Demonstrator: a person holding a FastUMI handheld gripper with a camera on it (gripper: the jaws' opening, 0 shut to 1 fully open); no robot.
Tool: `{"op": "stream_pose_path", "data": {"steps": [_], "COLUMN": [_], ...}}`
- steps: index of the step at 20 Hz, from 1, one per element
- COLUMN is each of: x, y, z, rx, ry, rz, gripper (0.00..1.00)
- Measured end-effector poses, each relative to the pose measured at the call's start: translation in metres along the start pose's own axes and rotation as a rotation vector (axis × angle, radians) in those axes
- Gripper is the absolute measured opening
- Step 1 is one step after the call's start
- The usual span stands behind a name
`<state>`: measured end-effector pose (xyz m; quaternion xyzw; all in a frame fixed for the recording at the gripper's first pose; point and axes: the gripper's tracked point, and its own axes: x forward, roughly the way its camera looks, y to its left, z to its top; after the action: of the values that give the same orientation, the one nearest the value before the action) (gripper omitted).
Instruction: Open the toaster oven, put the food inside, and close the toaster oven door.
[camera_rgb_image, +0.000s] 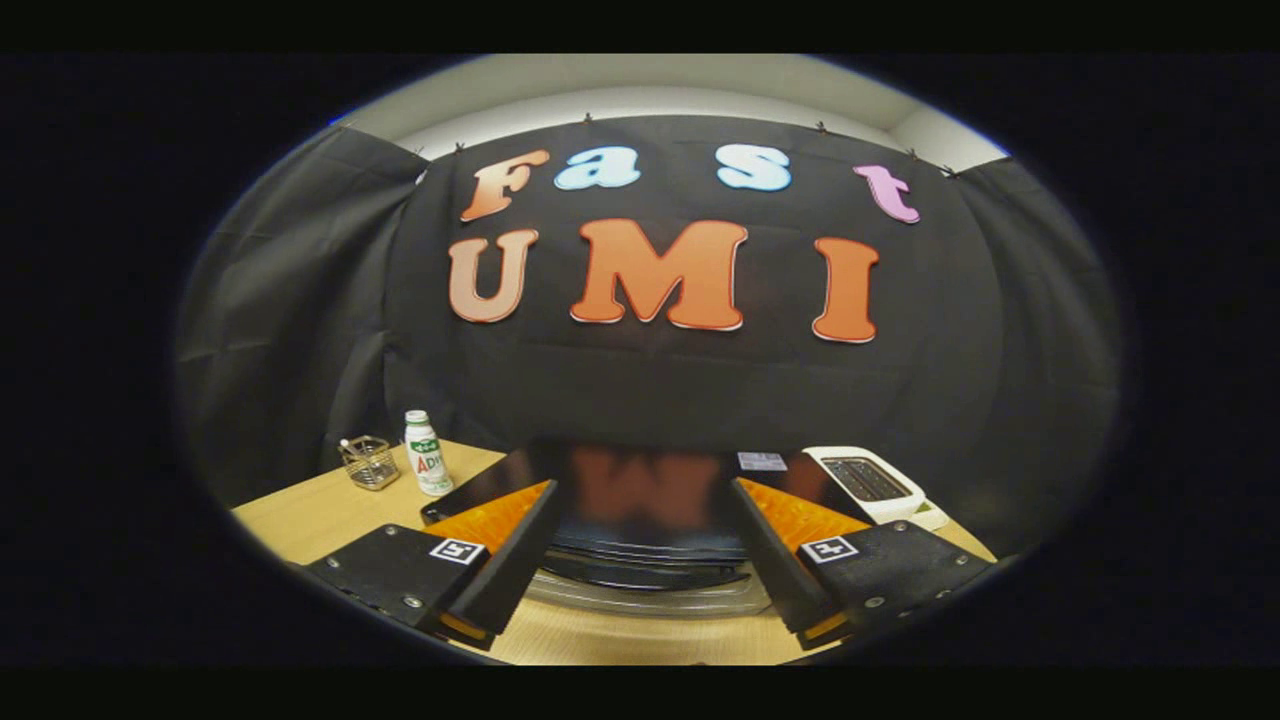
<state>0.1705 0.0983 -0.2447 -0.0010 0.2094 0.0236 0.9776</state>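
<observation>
Your gripper (640, 560) hovered wide open, holding nothing, over the glossy black toaster oven (640, 500) on the light wooden table (300, 515).

You had the two fingers spread far apart, and the oven's shiny dark top lay between them and just ahead of them, with a curved glass and metal edge showing lower down in the gap. Each finger covered one side of the oven, so its door and handle were hard to make out and you could not tell whether it was open. To the left of the oven stood a small white bottle with a green label (427, 455) and, beside it, a small wire basket (368, 462). To the right sat a white slot toaster (872, 482), partly hidden behind the right finger.
</observation>
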Motion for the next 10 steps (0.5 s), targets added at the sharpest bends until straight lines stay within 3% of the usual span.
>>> {"op": "stream_pose_path", "data": {"steps": [4,10], "x": [0.007,-0.016], "y": [0.001,0.003], "z": [-0.029,-0.033], "rx": [0.044,0.035], "ry": [0.059,-0.004], "rz": [-0.007,0.01], "gripper": [0.99,0.98]}}
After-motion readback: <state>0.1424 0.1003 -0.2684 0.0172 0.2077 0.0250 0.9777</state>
